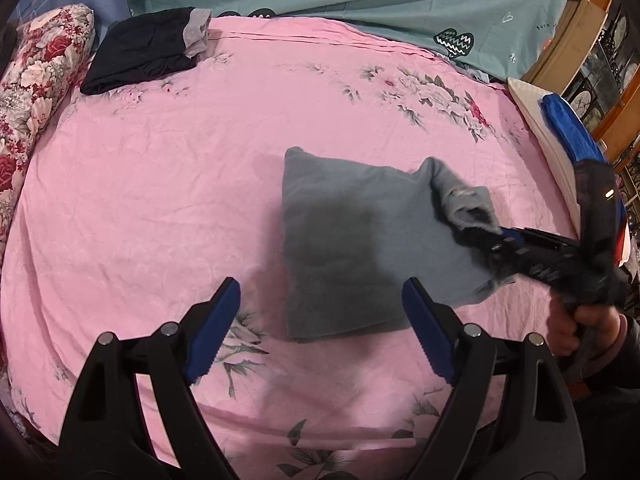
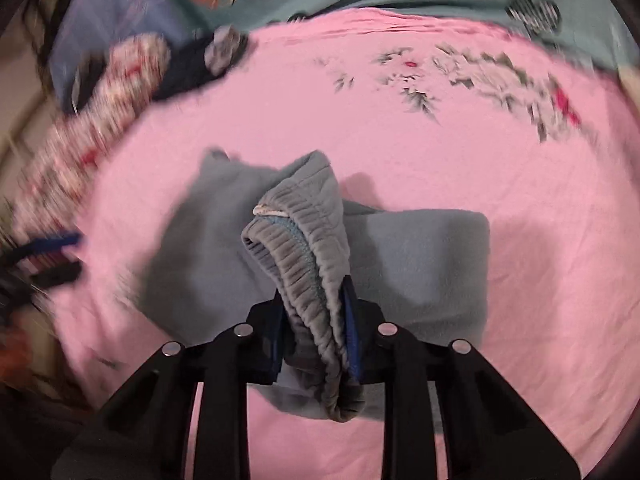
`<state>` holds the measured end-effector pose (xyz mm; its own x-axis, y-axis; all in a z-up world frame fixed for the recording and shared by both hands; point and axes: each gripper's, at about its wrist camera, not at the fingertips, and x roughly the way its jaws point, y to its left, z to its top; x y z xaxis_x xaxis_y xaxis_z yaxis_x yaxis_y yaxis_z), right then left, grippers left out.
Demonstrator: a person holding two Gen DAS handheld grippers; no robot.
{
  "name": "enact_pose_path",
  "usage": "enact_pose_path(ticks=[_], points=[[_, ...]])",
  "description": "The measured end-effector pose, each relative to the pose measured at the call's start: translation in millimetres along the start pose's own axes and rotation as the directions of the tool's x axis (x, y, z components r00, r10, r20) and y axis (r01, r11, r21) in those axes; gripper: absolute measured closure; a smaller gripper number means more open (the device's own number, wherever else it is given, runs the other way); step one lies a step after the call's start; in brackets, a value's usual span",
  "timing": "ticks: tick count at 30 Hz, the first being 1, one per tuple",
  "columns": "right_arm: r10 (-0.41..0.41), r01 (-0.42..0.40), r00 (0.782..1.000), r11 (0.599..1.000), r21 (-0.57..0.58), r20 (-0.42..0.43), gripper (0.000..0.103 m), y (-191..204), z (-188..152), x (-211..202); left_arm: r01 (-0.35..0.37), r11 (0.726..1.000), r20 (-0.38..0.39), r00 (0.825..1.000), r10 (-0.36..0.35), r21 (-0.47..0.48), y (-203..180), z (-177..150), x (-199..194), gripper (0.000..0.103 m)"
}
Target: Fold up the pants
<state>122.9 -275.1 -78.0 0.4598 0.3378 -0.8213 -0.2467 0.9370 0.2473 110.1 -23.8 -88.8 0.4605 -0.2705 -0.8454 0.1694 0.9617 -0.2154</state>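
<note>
So, starting at the far left of the left wrist view, we've got a floral pillow [image 1: 38, 76] running down the edge of the frame, and just right of it in the upper left a dark folded garment [image 1: 142, 54] with a grey band, lying on the pink bedsheet [image 1: 160, 208]. Along the top there's a teal blanket [image 1: 360, 4] with heart prints.

Bottom center of that view is our left gripper [image 1: 320, 300], jaws spread wide with nothing between them, hovering over the sheet near the lower edge of the grey pants [image 1: 340, 248]. The pants sit a bit right of center, already folded down into a rough rectangle on the sheet. Their right side is lifted up, and that's where our right gripper [image 1: 486, 232] comes in from the right edge of the frame, clamped on the fabric. Further right, at the edge, there's a white pillow [image 1: 532, 120] with something blue on top of it.

In the right wrist view, which is pretty blurry on the left side, the pants [image 2: 420, 264] fill the center, and the right gripper [image 2: 316, 320] at lower center has its jaws closed on the ribbed elastic waistband [image 2: 296, 264], bunched up between the blue pads.
</note>
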Motion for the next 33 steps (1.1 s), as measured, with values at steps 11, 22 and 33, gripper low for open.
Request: enact_pose_path(ticks=[11,22,33], points=[[0.265,-0.277,0.958,0.750,0.600,0.111,0.056,-118,-44,-7,0.047,0.993,-0.069,0.997,-0.039,0.108,-35,10,38,0.018],[0.207,-0.224,0.970,0.964,0.145,0.126,0.054,-19,-2,-47,0.033,0.988,-0.145,0.989,-0.011,0.151,-44,8,84,0.018],[0.204,-0.229,0.973,0.863,0.450,0.105,0.084,-106,-8,7,0.018,0.983,-0.187,0.982,0.017,0.182,-41,-2,98,0.015]])
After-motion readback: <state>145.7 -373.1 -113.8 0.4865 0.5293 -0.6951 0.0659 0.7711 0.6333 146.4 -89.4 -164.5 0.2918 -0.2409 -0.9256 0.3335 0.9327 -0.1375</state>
